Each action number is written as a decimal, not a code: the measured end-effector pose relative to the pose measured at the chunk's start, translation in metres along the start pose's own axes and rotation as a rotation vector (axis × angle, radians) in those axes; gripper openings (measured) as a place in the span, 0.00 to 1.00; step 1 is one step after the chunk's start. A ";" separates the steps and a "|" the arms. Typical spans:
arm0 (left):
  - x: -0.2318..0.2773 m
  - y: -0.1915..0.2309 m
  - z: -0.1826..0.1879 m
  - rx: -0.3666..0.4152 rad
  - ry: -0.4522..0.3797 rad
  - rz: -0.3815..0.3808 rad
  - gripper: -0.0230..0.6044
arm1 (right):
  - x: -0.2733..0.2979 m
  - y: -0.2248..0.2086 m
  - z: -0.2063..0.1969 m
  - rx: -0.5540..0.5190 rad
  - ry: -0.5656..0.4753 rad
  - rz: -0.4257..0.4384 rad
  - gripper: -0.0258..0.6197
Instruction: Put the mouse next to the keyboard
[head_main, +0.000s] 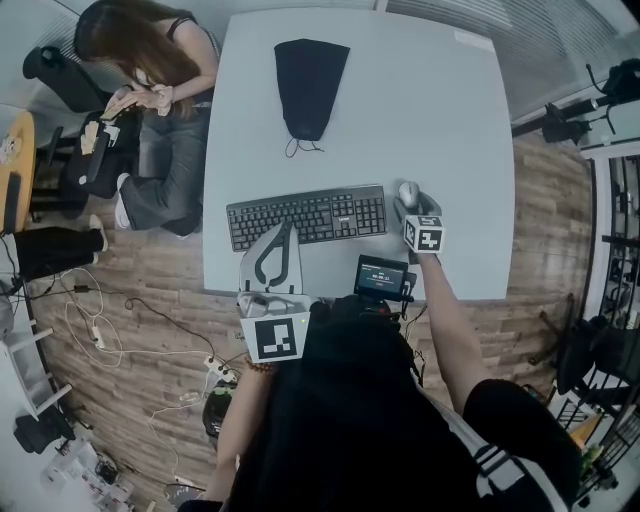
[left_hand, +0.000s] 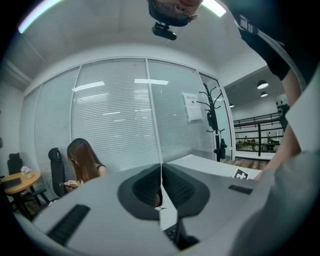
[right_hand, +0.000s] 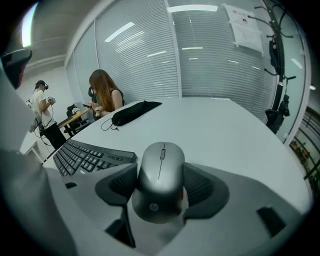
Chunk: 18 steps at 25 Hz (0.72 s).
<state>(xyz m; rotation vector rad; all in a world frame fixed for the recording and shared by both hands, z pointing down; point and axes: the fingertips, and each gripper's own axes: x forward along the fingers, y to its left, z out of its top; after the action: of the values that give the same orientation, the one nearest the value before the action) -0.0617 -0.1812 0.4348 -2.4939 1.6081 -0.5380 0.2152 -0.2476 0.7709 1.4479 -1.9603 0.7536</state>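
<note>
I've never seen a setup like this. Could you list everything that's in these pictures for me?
table: one, white, middle of the room.
keyboard: one, black, near edge of the table.
mouse: one, grey, just right of the keyboard, between the right tongs.
pouch: one, black, far half of the table.
seated person: one, dark top, left of the table.
power strip: one, white, on the wooden floor.
coat stand: one, black, by the blinds.
left tongs: grey, closed on nothing, over the table's near edge.
right tongs: grey, closed on the mouse.
</note>
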 end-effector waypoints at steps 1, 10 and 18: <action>0.000 0.000 -0.001 -0.001 0.002 0.001 0.06 | 0.001 0.000 -0.001 0.000 0.005 0.000 0.49; 0.001 0.000 -0.004 -0.005 0.008 0.007 0.06 | 0.007 0.001 -0.014 -0.005 0.057 0.001 0.49; 0.001 0.000 -0.005 -0.011 0.015 0.013 0.06 | 0.011 0.002 -0.020 -0.002 0.089 0.012 0.49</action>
<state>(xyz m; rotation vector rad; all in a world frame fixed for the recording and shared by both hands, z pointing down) -0.0634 -0.1813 0.4399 -2.4911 1.6360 -0.5484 0.2132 -0.2400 0.7923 1.3784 -1.9034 0.8079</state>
